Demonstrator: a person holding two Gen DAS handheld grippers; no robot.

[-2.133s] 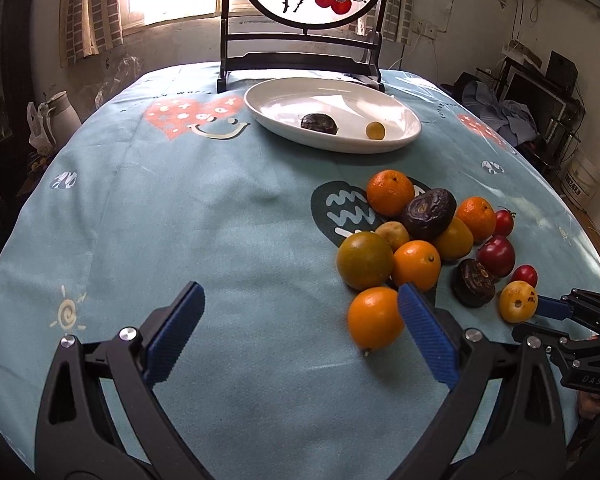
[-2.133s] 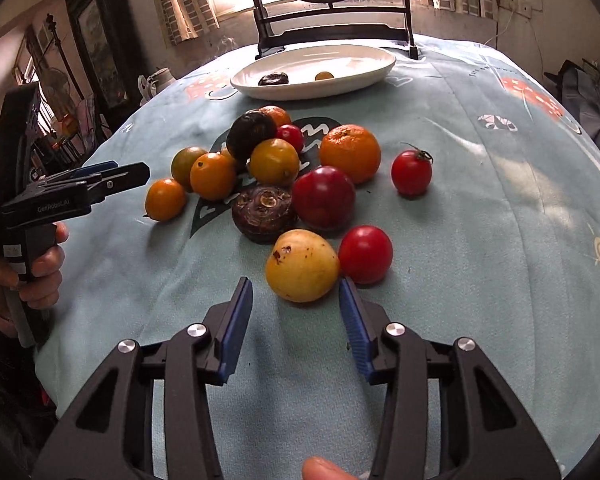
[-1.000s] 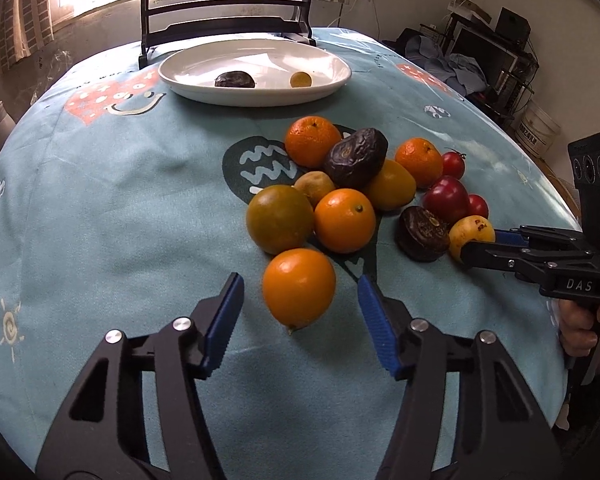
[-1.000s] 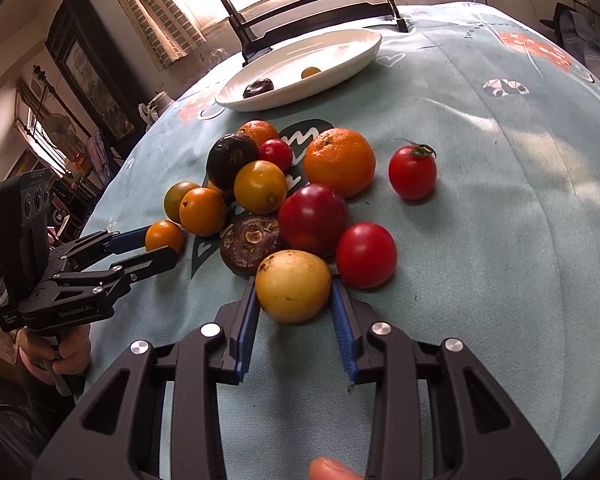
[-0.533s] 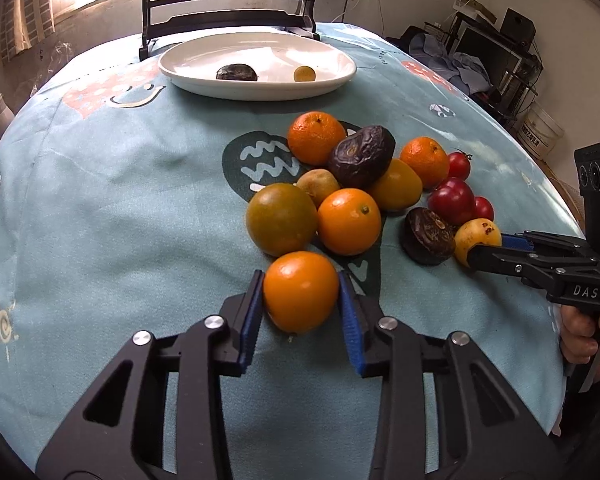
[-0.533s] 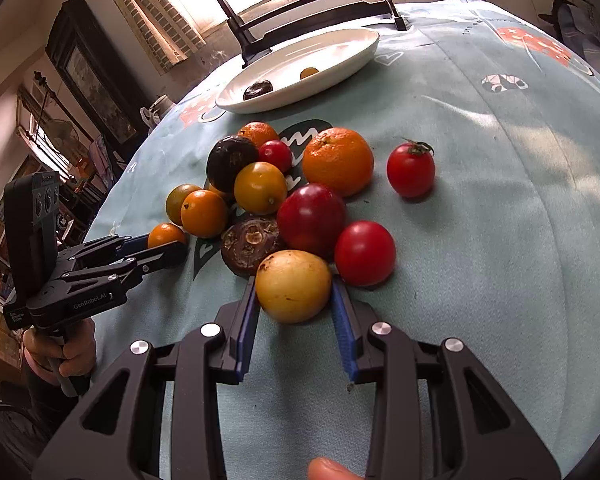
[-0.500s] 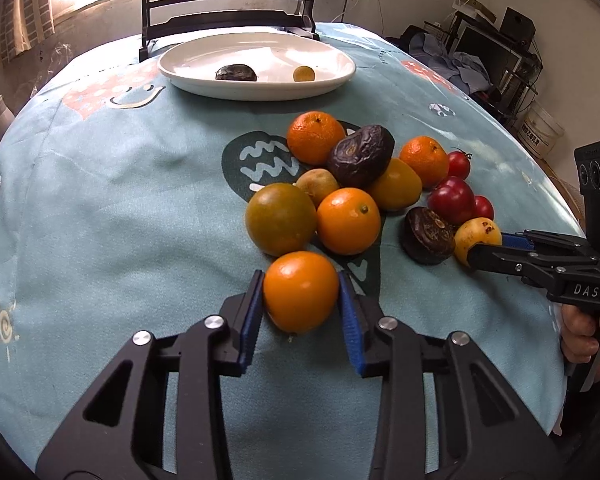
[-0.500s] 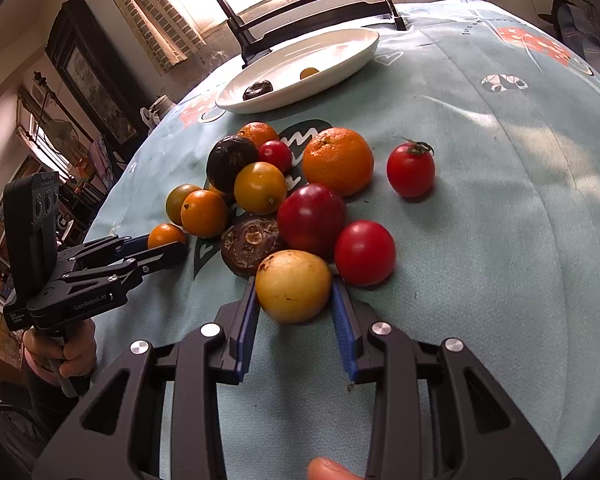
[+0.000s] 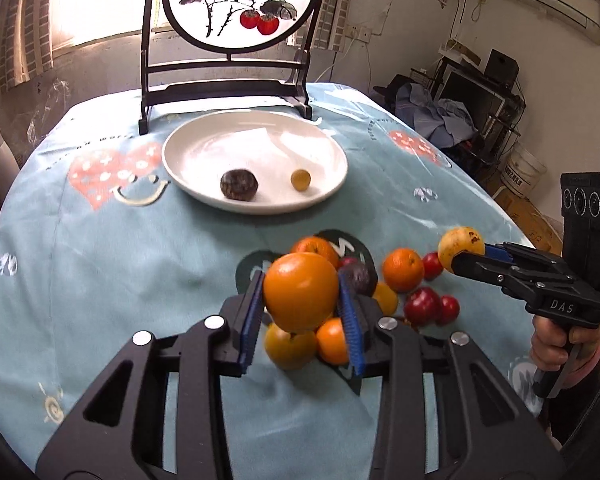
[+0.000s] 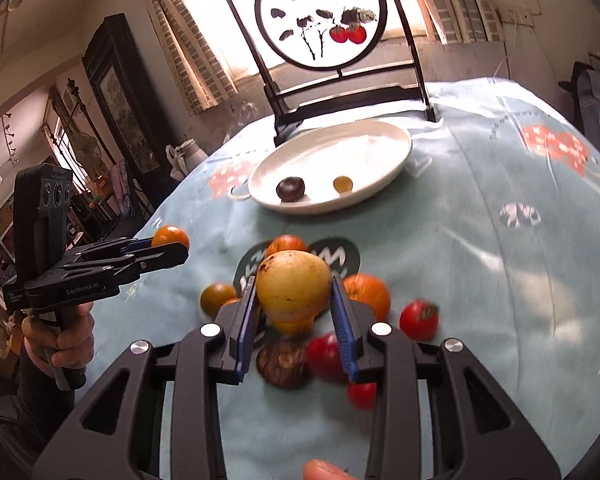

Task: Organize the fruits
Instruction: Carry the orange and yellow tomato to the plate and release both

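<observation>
Left wrist view: your left gripper (image 9: pixel 302 316) is clamped on an orange (image 9: pixel 301 290), lifted short of the white plate (image 9: pixel 332 148). Right wrist view: your right gripper (image 10: pixel 294 312) grips a yellow fruit (image 10: pixel 294 282) — carry both over that plate, then release.

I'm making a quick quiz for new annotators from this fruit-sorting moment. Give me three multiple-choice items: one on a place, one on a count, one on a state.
1. Where is the white plate?
A. in front of the round painted screen
B. on the floor
C. under the fruit pile

2. How many pieces of fruit lie on the plate?
A. none
B. two
C. five

3. What is the left gripper doing?
A. hanging open
B. shut on nothing
C. shut on an orange

Answers:
1 A, the round painted screen stands just behind it.
2 B, a dark fruit and a small yellow fruit.
3 C, the orange sits between its pads, lifted off the cloth.
</observation>
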